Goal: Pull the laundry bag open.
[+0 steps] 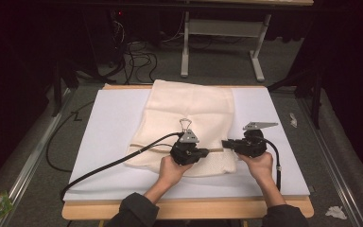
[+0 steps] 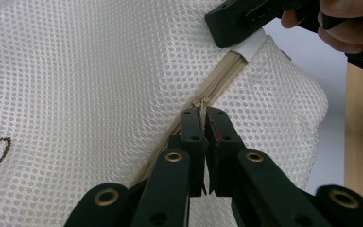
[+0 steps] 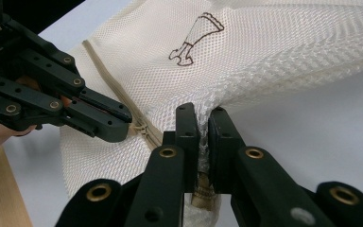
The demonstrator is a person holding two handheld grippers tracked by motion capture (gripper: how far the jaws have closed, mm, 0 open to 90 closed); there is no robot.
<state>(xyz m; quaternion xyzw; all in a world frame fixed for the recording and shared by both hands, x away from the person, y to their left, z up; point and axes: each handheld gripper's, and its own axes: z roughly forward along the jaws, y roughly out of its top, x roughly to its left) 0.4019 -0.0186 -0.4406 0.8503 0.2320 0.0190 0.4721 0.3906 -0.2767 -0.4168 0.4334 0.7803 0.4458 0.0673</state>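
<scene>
Mesh bag (image 1: 189, 124): a cream laundry-style bag, lying flat on the white board (image 1: 106, 142) that covers the desk, nearer the far edge than the near one, with its zipped end toward the person.

Zipper (image 2: 217, 80): a tan line running across the bag close to its near edge; looks mostly closed here, and I read the job as working that zipper.

Left gripper (image 2: 203, 125): jaws pressed together on the zipper pull (image 3: 139, 127), right on the tan line. That pinch is what lets the slider be dragged along the teeth.

Right gripper (image 3: 203, 130): jaws clamped on the bag's right end, at the corner where the zipper finishes, mesh bunched between them. In the left gripper view it sits on the white tab (image 2: 250, 47) at the zipper's end.

Why two grips: the right one anchors the cloth so it stays taut; without it the soft mesh would just follow the slider and wrinkle.

Hands: the left hand (image 1: 172, 170) and right hand (image 1: 260, 165) come in from the near edge, close together, both low over the bag.

Print on the bag: a small brown outline drawing (image 3: 194, 40), beyond the zipper, well clear of both grips.

Watch for: mesh catching in the teeth if tension drops.
</scene>
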